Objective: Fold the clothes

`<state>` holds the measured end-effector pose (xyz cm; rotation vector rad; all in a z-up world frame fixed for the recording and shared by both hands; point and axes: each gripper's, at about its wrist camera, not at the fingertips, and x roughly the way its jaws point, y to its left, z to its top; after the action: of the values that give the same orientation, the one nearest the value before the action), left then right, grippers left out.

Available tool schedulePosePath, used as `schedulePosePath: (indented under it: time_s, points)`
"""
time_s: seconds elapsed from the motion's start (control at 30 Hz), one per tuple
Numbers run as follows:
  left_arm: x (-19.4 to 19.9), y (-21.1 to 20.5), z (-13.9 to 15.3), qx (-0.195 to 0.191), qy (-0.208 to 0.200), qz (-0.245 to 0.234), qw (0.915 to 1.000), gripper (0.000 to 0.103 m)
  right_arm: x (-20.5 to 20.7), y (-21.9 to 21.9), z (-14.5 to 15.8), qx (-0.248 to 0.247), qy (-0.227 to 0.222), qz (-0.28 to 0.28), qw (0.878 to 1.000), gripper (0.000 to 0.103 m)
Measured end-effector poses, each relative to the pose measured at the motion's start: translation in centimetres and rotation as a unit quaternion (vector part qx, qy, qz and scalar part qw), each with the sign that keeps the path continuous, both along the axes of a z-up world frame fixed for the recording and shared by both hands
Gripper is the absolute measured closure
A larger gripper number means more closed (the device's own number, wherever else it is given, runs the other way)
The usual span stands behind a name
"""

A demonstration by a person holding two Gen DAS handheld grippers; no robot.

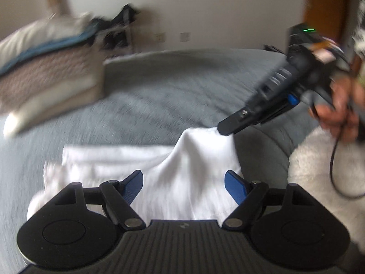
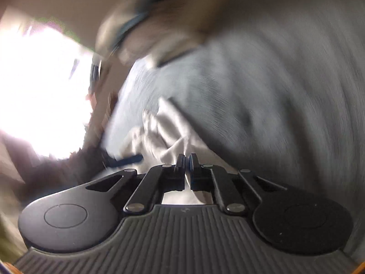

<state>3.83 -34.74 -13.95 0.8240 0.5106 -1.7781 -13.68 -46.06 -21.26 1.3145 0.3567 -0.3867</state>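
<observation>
The right gripper [image 1: 224, 130] pinches the white garment [image 1: 189, 171] up off the grey bedspread [image 1: 171, 91]; near it, the left gripper [image 1: 183, 182] gapes empty above the cloth

Grey bed [image 1: 171, 84], pale wall [image 1: 205, 4], bright window [image 2: 38, 91]

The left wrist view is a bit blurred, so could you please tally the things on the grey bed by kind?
White garment, pinched by the right hand-held gripper: 1
Stack of folded clothes: 1
White fluffy item at the bed edge: 1
Total: 3
</observation>
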Motion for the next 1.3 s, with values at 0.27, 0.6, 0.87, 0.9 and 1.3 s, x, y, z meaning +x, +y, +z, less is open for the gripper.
schedulePosePath:
  time_s: [0.27,0.6,0.87,0.9,1.3]
  points:
    - [2.1,-3.9,-2.2,0.005,0.085,-0.015,0.9963,0.032,-2.4,-1.7,-5.1,0.193,-0.126,-0.034,0.972,0.101]
    - [7.7,-8.7,-4.3,0.099,0.249,-0.061,0.9616,0.032,-1.7,-2.1,-6.5,0.285,-0.193,-0.006,0.939,0.101]
    - [8.4,-10.8,-4.4,0.151,0.288,-0.129,0.9369,0.038,-1.3,-3.5,-4.2,0.237,-0.172,0.024,0.956,0.101]
    - [8.4,-11.0,-4.5,0.158,0.286,-0.135,0.9353,0.039,-1.2,-3.7,-3.8,0.228,-0.170,0.029,0.958,0.101]
    - [9.4,-10.8,-5.4,0.215,0.317,-0.120,0.9157,0.089,-1.5,-3.6,-4.3,0.226,-0.162,0.010,0.961,0.101]
